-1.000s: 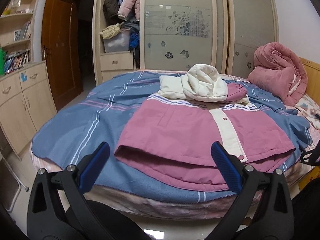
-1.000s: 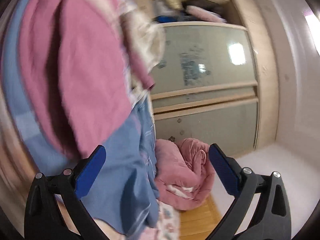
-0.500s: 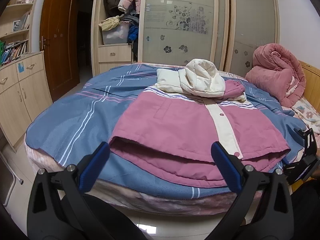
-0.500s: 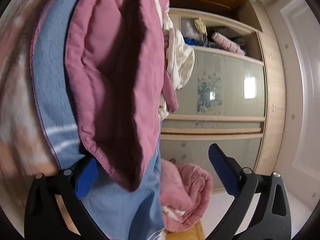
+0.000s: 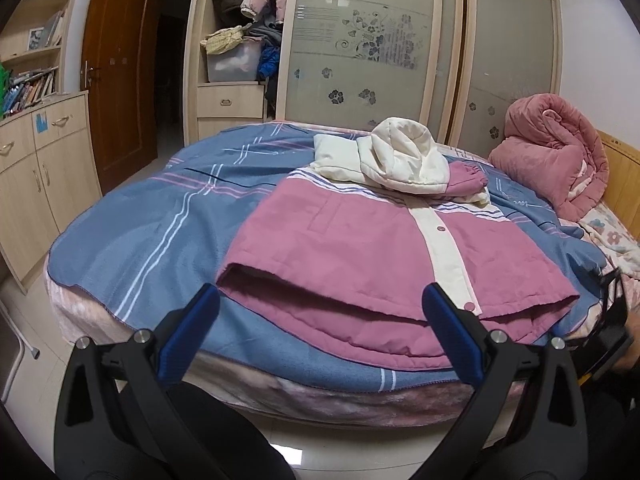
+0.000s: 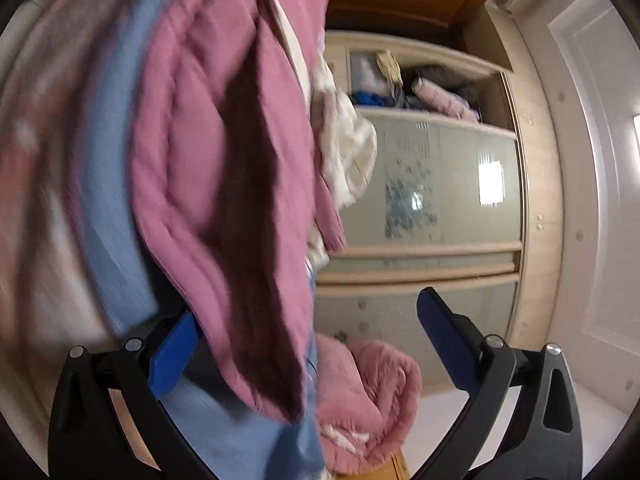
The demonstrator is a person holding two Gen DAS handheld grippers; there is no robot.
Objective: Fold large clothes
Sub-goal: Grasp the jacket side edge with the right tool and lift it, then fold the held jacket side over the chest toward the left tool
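The left gripper hangs spread wide and empty just short of the hem of the padded pink jacket with cream placket and hood, which lies flat on the blue striped bedspread. The right gripper, also spread, straddles the jacket's blurred hem corner; contact is unclear. No writing is legible.

The left tongs are held level, blue-padded fingers spread wide, gripping nothing; the right tongs are rolled sideways, fingers likewise wide apart, nothing clamped between them.
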